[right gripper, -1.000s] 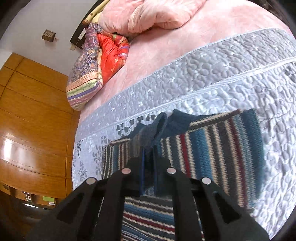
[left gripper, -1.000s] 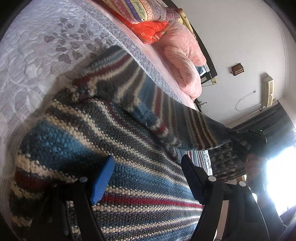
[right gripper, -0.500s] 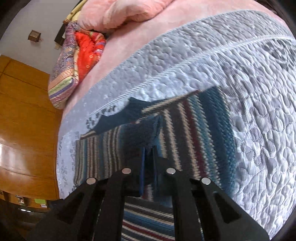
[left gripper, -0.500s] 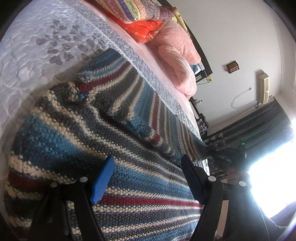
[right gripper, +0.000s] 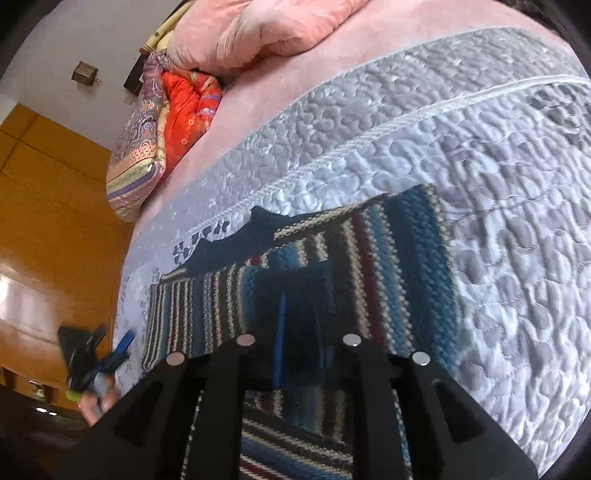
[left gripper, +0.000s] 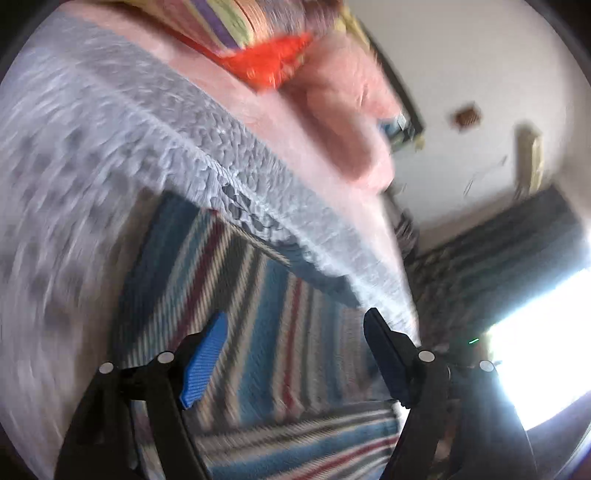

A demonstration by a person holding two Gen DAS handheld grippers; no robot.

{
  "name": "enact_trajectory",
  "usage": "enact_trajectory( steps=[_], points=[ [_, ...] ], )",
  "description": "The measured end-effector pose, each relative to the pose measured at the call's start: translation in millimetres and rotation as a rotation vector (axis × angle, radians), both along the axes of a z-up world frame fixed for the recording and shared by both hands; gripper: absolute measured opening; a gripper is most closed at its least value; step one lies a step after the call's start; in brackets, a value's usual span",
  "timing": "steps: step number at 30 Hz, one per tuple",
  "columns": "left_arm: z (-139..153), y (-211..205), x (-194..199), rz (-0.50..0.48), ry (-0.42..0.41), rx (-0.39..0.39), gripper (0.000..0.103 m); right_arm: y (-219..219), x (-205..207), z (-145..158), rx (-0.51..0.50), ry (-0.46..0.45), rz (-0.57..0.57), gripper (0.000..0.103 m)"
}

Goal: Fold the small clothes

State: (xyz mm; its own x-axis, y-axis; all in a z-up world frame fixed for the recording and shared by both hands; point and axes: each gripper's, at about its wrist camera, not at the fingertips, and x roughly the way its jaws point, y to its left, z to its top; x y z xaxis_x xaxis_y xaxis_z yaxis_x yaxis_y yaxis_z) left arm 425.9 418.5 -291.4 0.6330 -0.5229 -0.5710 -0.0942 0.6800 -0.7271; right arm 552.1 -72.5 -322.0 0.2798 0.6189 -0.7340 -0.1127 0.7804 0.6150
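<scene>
Knitwear first: the striped sweater (right gripper: 388, 266) lies on the grey quilted bedspread (right gripper: 517, 184), its blue, white, dark and maroon bands running away from my right camera, with a sleeve (right gripper: 207, 306) folded across toward the left. A dark blue edge (right gripper: 258, 225) shows at its far side, close to the corded seam of the quilt. My right gripper (right gripper: 301, 332) has its fingers drawn close together over a raised fold of the knit; the gap between them is dark, and I read it as pinching that fold, though the contact itself is in shadow. My left gripper (left gripper: 295, 354) stands wide apart, the blue pad (left gripper: 205, 362) on one side and the dark finger (left gripper: 384, 354) on the other, with nothing between them; the sweater (left gripper: 258, 314) fills the space beyond, and this whole view is smeared with blur. From the right camera I see the left gripper (right gripper: 92, 354) at the near left, off the edge of the sweater, a hand (right gripper: 94, 404) under it. Farther off sit a pink duvet (right gripper: 258, 33), an orange and patterned pillow (right gripper: 162, 122) and wooden wardrobe panels (right gripper: 48, 221) on the left.
</scene>
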Motion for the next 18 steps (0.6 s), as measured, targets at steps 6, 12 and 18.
enact_trajectory(
  steps=[6,12,18],
  points=[
    [-48,-7,56,-0.119,0.184,0.171,0.072,21,13,-42,-0.029,0.091,0.116,0.003],
    [-17,-12,28,-0.188,0.077,0.090,0.072,-8,1,-17,0.094,0.075,0.115,0.009],
    [-45,-28,10,-0.252,0.145,0.215,0.068,5,-18,-43,0.014,0.118,0.177,0.005]
  ],
)
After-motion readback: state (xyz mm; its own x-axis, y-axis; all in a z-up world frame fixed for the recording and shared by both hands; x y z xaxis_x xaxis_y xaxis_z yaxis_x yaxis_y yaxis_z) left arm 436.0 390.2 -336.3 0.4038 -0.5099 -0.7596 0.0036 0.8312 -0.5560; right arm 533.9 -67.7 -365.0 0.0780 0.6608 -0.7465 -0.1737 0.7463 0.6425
